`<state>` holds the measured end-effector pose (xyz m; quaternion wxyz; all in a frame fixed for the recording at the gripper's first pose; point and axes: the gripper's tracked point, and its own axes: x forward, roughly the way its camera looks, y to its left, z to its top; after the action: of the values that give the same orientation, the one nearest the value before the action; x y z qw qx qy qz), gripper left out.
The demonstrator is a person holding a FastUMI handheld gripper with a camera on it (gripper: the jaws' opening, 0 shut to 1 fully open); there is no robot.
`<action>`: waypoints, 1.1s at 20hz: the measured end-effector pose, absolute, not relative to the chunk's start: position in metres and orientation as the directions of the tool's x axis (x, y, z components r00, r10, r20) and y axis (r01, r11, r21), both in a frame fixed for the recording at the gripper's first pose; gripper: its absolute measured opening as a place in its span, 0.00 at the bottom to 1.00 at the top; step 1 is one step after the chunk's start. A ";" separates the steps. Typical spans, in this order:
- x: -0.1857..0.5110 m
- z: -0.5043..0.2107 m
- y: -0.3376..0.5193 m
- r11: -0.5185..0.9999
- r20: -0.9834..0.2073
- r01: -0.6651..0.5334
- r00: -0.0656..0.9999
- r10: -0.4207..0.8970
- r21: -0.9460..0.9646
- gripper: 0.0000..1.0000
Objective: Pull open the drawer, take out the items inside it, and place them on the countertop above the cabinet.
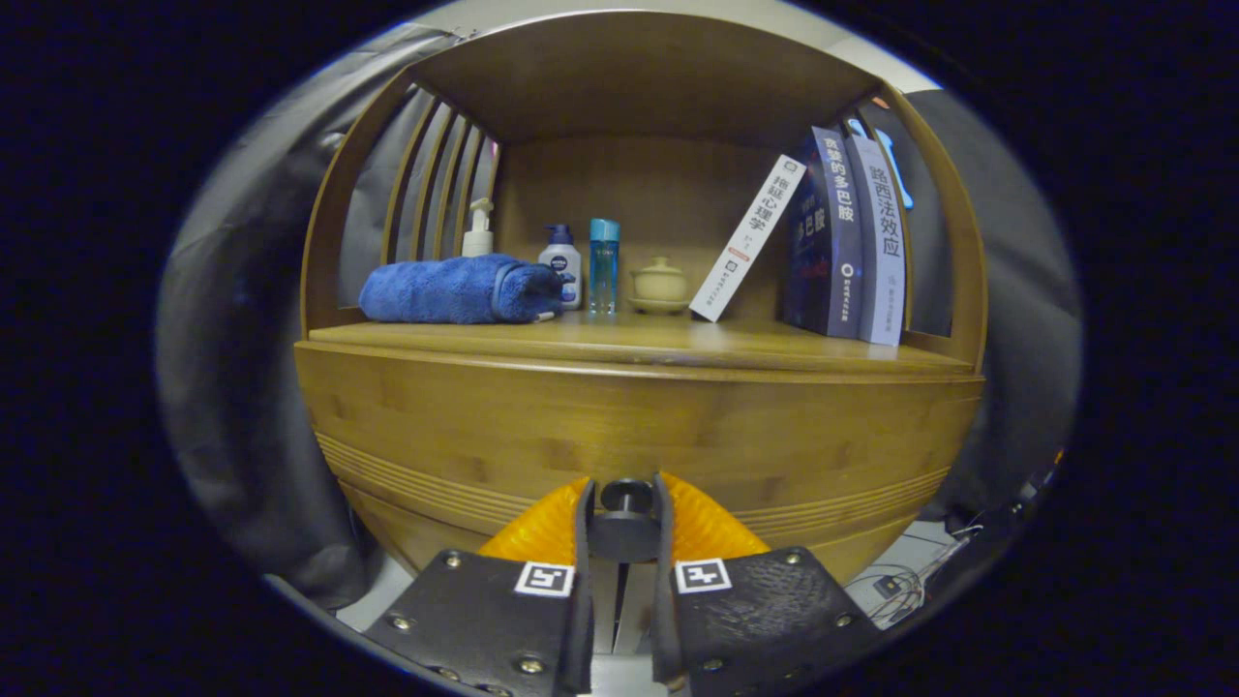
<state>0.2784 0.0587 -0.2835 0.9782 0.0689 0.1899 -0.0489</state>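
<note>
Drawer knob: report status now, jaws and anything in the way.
Gripper jaws closed on the dark drawer knob, one each side. Drawer front flush, not yet pulled. Countertop holds a blue towel, bottles and books; nothing blocks the pull.

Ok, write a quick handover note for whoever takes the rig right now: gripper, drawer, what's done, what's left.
Hand-held gripper: fingers closed around the dark drawer knob, both seemingly pressing it.
Drawer: front looks flush with the cabinet, not yet pulled; contents hidden.
Countertop: already holds a blue towel, bottles, a small teapot and books.
Left: pull the drawer open, lift the items out, set them on the countertop's bare middle.
</note>
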 end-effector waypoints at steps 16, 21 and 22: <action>0.212 -0.268 0.062 0.985 -0.350 0.120 0.934 -0.070 0.123 0.24; 0.187 -0.264 0.064 0.985 -0.358 0.110 0.932 -0.057 0.131 0.24; 0.182 -0.262 0.065 0.985 -0.360 0.110 0.931 -0.056 0.134 0.24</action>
<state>0.1815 0.0647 -0.2622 0.9798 0.0761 0.1803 -0.0424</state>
